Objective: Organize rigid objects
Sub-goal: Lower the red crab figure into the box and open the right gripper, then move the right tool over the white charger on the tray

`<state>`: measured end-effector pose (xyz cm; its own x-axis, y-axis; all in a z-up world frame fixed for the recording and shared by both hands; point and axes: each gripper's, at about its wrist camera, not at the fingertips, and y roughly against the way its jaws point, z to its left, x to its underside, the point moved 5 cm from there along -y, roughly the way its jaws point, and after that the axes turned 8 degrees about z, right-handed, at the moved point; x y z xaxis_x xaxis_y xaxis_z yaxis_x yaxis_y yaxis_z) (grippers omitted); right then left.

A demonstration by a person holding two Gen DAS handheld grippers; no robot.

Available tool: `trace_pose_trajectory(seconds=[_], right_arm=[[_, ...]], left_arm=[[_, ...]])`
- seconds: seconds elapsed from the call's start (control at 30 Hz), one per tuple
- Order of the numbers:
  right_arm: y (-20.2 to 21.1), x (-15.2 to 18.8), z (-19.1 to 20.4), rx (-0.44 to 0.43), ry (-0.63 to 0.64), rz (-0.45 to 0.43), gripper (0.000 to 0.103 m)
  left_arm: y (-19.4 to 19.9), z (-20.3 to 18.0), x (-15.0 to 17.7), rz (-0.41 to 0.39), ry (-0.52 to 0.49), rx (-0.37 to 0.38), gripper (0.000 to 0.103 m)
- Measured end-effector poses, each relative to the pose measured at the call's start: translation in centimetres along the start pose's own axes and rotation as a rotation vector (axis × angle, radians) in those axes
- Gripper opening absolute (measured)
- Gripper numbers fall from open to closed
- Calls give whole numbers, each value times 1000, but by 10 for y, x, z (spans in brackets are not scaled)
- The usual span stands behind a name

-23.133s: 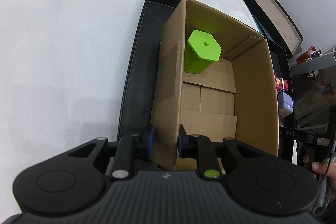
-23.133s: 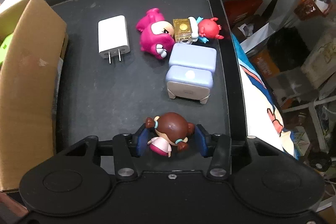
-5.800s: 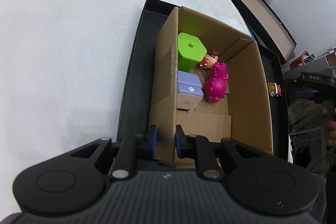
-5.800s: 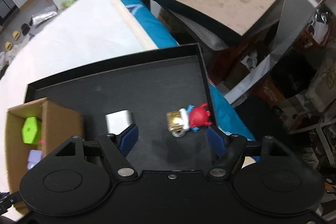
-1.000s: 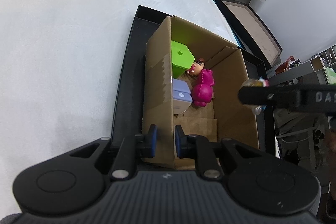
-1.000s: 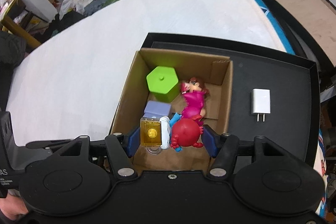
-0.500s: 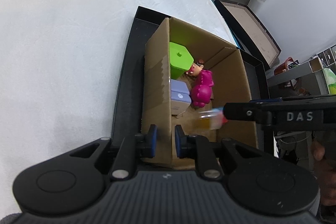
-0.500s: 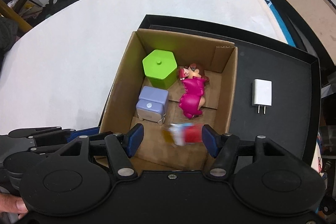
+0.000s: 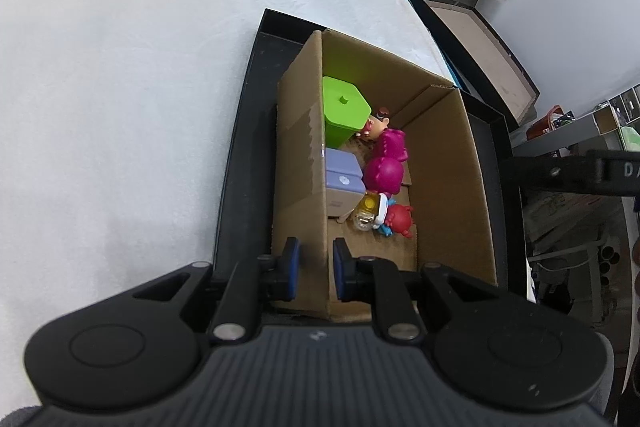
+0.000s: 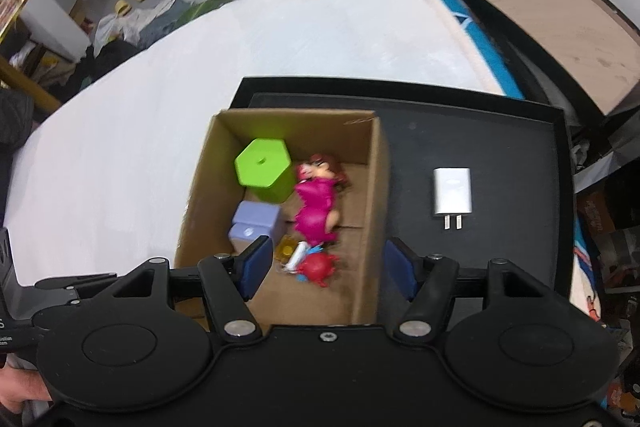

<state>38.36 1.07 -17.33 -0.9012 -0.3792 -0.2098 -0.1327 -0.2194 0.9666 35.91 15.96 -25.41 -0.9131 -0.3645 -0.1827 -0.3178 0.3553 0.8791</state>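
Observation:
A cardboard box (image 9: 444, 187) (image 10: 374, 195) stands on a black tray (image 10: 516, 163). Inside lie a green hexagonal container (image 10: 264, 169), a lilac cube (image 10: 256, 221), a pink figure (image 10: 316, 205), a brown-haired doll (image 10: 320, 163) and the red crab toy with its yellow block (image 10: 310, 261) (image 9: 384, 217). My left gripper (image 9: 314, 269) is shut on the box's left wall near its front corner. My right gripper (image 10: 326, 269) is open and empty above the box's near end. A white charger (image 10: 452, 193) lies on the tray right of the box.
The tray sits on a white cloth-covered table (image 9: 120, 107). A second black tray with a brown base (image 10: 560, 15) stands beyond the table's right edge. Clutter lies on the floor at the back.
My right gripper let go of the red crab toy. It fell into the box and now lies at the near end, beside the lilac cube. My right gripper has lifted away.

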Motion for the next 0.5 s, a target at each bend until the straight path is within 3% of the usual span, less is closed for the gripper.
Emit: trace_pose_trajectory(seconds=[0.5], right_arm=[[-2,-4,-62,11,-108,-26,63]], left_arm=[[-5,0,0,20,8,-28,16]])
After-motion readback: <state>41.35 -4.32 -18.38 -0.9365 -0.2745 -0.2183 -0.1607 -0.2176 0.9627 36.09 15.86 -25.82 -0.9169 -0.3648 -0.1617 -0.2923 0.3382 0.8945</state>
